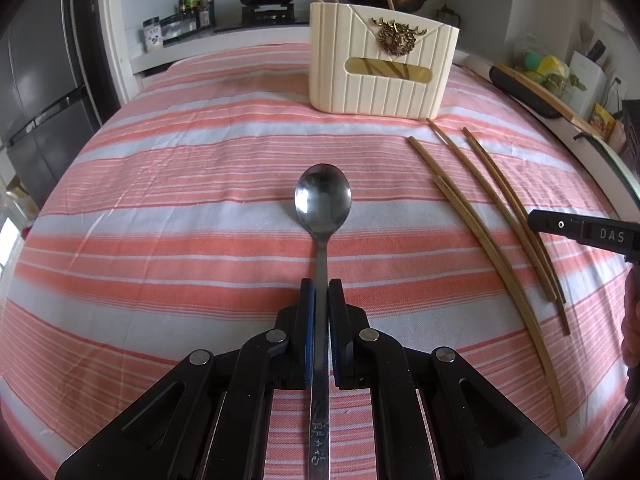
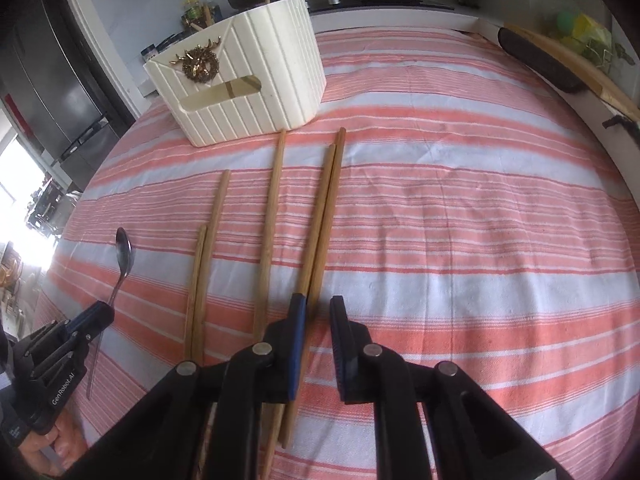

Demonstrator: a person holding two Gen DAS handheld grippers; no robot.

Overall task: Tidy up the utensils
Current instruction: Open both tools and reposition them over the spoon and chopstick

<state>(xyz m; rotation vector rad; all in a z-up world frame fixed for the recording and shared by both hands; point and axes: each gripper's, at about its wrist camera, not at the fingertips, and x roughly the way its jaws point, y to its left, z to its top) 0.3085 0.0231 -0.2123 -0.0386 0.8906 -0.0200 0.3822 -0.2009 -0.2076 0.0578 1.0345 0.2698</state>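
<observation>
Spoon [image 1: 322, 216] handle's end cut off below clamping left gripper [image 1: 319, 286].

Chopsticks [image 2: 276, 216] on striped cloth [image 2: 460, 220] — cream holder [image 2: 256, 100] behind

cloth [image 1: 160, 184] on the surface is salmon-pink and white stripes, holder [image 1: 380, 76] is cream with a gold deer badge, spoon [image 1: 322, 200] shiny silver, chopsticks [image 2: 276, 200] light brown

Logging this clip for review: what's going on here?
A person is sorting utensils on a striped cloth. The left gripper is shut on a metal spoon by its handle. The right gripper hovers over five wooden chopsticks lying loose, holding none. The cream holder stands behind.
</observation>
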